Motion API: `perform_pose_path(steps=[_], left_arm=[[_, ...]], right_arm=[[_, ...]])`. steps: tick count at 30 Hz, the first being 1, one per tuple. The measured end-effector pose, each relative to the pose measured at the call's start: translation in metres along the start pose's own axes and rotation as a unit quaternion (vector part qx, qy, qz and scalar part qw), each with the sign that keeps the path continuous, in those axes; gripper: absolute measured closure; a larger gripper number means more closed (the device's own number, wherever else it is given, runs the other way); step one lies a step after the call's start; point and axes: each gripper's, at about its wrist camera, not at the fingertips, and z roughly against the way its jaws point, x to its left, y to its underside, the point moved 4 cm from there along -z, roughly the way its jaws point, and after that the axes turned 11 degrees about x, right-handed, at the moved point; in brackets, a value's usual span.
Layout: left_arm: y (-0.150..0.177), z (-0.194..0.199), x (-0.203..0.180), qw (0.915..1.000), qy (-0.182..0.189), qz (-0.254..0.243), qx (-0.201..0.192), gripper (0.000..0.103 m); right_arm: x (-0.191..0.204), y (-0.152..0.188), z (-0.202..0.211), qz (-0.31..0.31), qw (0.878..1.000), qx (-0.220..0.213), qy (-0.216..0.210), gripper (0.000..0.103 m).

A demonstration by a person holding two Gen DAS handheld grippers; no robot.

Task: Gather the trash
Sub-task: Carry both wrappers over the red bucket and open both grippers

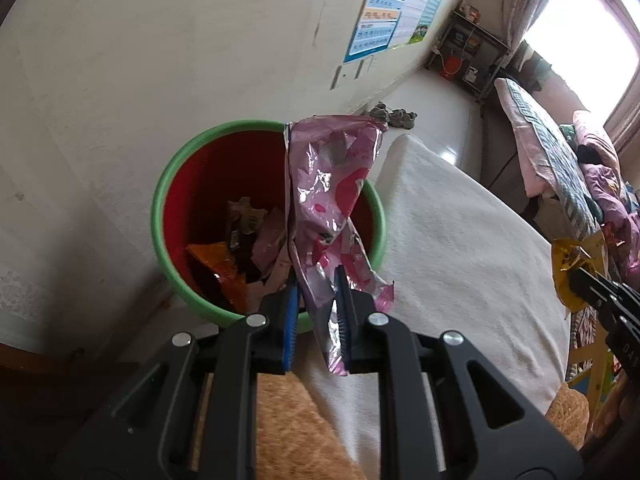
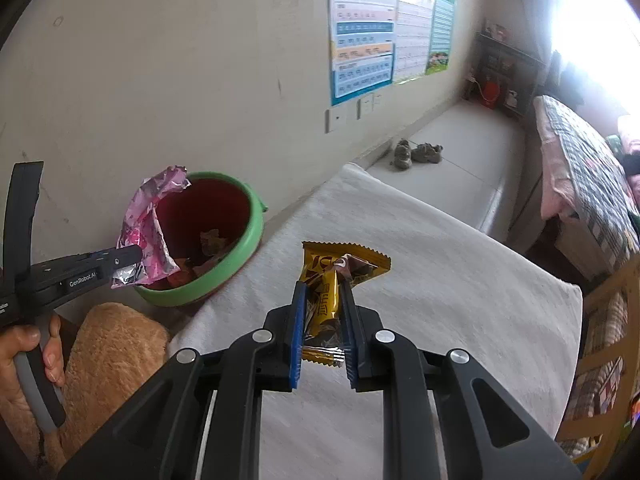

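Note:
My left gripper [image 1: 318, 276] is shut on a crumpled pink foil wrapper [image 1: 332, 184], which stands up over the near rim of a red bin with a green rim [image 1: 160, 208]. Several wrappers [image 1: 240, 248] lie in the bin's bottom. From the right wrist view the same pink wrapper [image 2: 150, 224] hangs at the bin's [image 2: 256, 220] left edge in the left gripper [image 2: 132, 258]. My right gripper [image 2: 324, 290] is shut on a yellow snack wrapper [image 2: 332, 276], held above the white cloth [image 2: 460, 300]. That yellow wrapper [image 1: 568, 276] and the right gripper [image 1: 578, 274] show at the right edge of the left wrist view.
The bin stands against a pale wall [image 2: 160, 80] beside the cloth-covered surface. A tan fuzzy cushion [image 2: 112, 352] lies near the bin. A hand [image 2: 24, 352] holds the left gripper's handle. Shoes [image 2: 416, 154] sit on the floor beyond; a bed [image 2: 580, 184] is at right.

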Motion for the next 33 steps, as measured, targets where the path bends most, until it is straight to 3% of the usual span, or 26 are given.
perform_pose_path(steps=[18,33], left_arm=[[-0.014,-0.005,0.05,0.9992,-0.025,0.03,0.005,0.087],[-0.027,-0.017,0.063,0.9985,-0.04,0.036,0.014,0.087]], right_arm=[[0.067,-0.046,-0.034,0.069,0.997,0.007,-0.02,0.086],[0.103,-0.075,-0.057,0.095,0.995,0.01,-0.037,0.086]])
